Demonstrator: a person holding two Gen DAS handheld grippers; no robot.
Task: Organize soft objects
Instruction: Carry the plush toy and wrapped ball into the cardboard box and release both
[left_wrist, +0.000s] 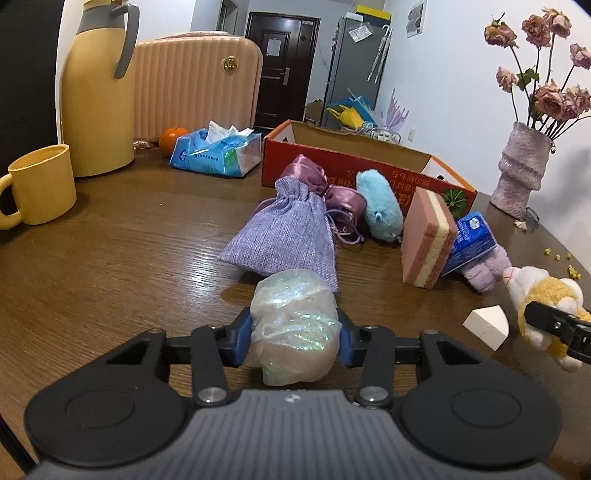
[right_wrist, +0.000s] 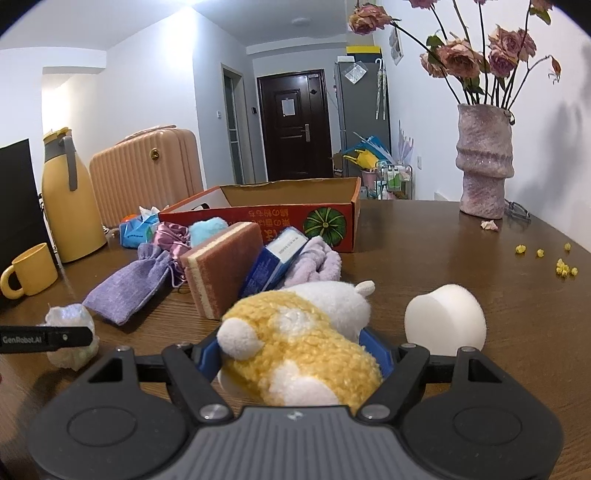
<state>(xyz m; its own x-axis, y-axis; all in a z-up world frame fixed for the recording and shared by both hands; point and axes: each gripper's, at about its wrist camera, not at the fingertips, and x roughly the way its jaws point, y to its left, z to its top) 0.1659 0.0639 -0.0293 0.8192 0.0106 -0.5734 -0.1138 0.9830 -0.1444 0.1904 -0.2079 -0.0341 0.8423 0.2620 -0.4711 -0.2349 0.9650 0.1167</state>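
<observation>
Risk, left: the shiny plastic bag (left_wrist: 295, 328) is slippery and can be squeezed out of the grip before the red box (left_wrist: 354, 168) is reached.
Risk, right: the sponge (right_wrist: 225, 266) and lilac pouch (left_wrist: 286, 236) can be knocked over on the way.
Left gripper (left_wrist: 293, 336): jaws half closed, pinching the bag above the table (left_wrist: 129, 240).
Right gripper (right_wrist: 295, 354): jaws half closed, pinching the yellow-white plush toy (right_wrist: 299, 343), beside a white foam piece (right_wrist: 445, 319).

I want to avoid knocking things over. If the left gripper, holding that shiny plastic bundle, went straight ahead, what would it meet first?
Probably the purple drawstring pouch, lying just beyond the shiny plastic bundle held in the left gripper. Depth is unclear, so height may decide contact.
</observation>
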